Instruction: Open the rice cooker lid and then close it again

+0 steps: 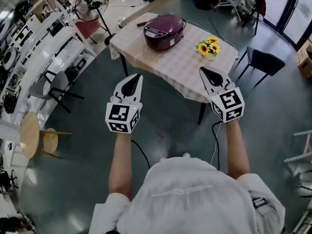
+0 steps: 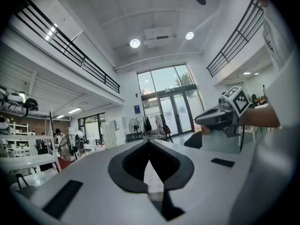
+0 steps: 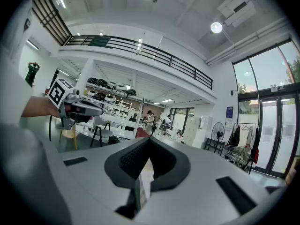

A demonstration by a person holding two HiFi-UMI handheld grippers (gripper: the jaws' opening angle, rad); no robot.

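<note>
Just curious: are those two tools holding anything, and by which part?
Nothing. Left gripper and right gripper are shut, empty; the cooker sits apart on the table.

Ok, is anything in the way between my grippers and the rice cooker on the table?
Nothing visible blocks either. Only bare tablecloth lies between the left gripper, the right gripper and the rice cooker. The sunflowers stand right of the cooker, just beside the right gripper's line.
</note>
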